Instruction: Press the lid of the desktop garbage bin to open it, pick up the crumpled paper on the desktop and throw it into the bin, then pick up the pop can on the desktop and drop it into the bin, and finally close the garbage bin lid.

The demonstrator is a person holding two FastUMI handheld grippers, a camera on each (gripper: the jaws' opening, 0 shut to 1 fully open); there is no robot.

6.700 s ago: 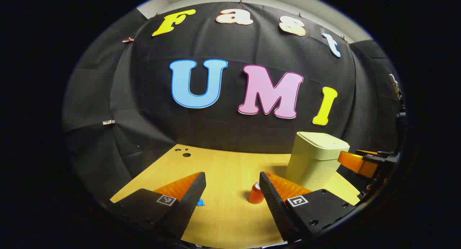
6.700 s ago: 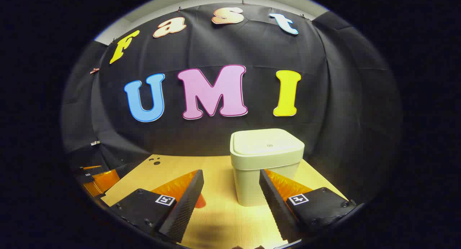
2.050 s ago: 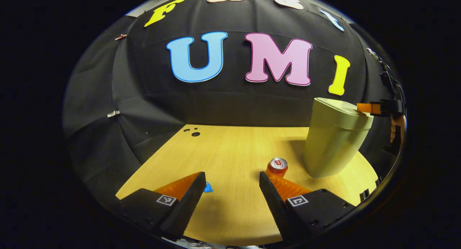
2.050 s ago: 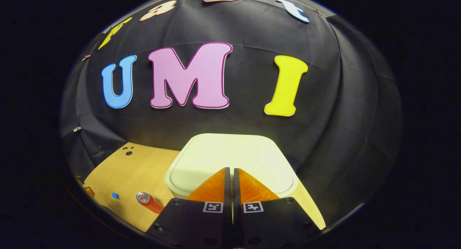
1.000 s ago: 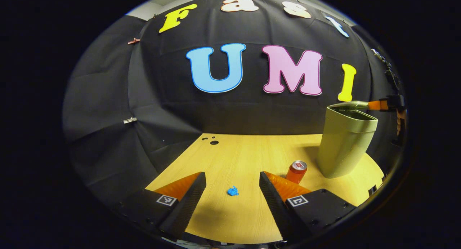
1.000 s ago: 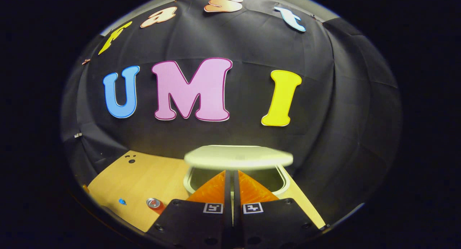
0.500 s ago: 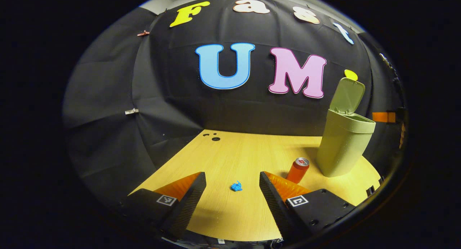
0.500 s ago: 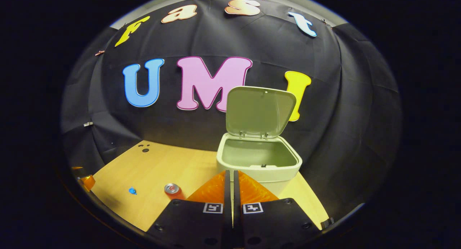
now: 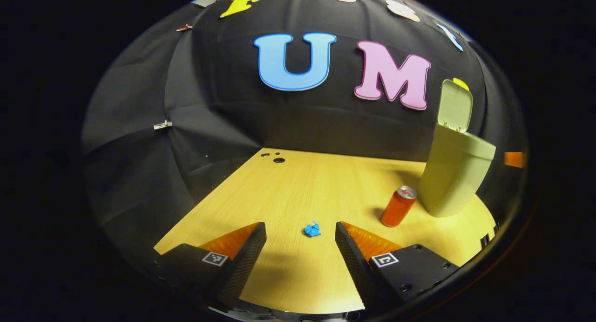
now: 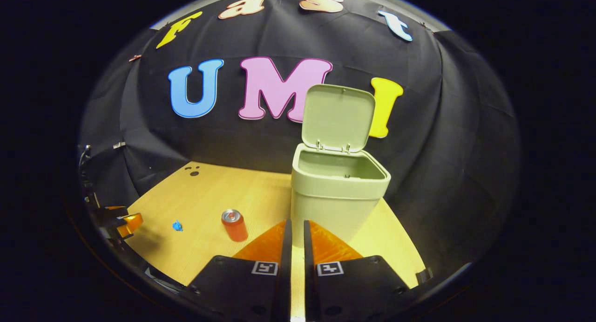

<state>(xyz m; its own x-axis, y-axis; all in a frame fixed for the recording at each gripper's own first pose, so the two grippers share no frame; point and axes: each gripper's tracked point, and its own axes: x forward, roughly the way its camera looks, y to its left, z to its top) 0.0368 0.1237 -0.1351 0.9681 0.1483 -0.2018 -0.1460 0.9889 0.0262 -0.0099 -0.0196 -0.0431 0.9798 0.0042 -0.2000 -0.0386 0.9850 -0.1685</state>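
In the left gripper view the left tongs (image 9: 300,247) are spread wide above the wooden bench (image 9: 288,187), holding nothing; the blue crumpled paper (image 9: 312,229) lies on the bench just ahead, between the fingertips' line, and the orange pop can (image 9: 398,206) stands upright near the pale green bin (image 9: 454,173) – its lid (image 9: 455,106) raised. In the right gripper view the right tongs (image 10: 293,238) are nearly pressed together, empty, in front of the open bin (image 10: 337,198); the can (image 10: 234,225) stands left of it, the paper (image 10: 177,226) farther left, and the left tongs (image 10: 128,223) show at the bench's left edge
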